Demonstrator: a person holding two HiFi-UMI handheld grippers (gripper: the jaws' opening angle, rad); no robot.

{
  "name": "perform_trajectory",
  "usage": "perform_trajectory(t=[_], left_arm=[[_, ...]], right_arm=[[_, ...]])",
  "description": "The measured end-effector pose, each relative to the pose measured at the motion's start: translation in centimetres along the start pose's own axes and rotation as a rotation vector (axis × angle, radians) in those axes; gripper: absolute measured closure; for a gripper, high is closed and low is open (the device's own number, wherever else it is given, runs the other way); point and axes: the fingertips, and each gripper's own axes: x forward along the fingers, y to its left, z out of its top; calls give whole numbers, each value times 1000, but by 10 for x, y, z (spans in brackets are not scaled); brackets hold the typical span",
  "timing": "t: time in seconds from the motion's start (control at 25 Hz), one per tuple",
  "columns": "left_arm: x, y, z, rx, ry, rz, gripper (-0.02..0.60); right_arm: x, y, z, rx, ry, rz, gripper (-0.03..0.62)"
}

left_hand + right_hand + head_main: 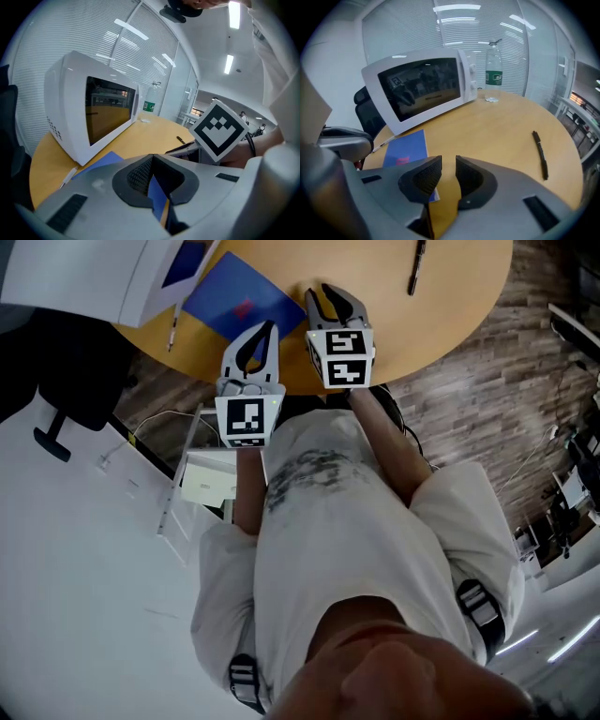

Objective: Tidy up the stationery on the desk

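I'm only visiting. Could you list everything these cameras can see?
round wooden table: one, tan, ahead of the person
boxy white microwave oven: one, white, on the table
flat blue folder: one, blue, in front of the microwave
slim white pen: one, white, beside the folder
black marker pen: one, black, alone on the table's right
clear plastic bottle: one, green label, upright beside the microwave
black office chair: one, black, left of the table
left gripper: grey, jaws together, empty
right gripper: grey, jaws slightly apart, empty
person's white shirt: one
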Motion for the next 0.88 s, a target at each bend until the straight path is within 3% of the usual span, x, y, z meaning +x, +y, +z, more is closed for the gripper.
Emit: perform_trajectory(t=[0.52, 0.88], left_arm=[[-68, 82, -27, -77, -42, 153, 572], [-79, 134, -62, -68, 37, 235, 571]], right_arm=[[19, 106, 0, -120, 32, 114, 449], [35, 144, -16, -158, 93, 181, 449]])
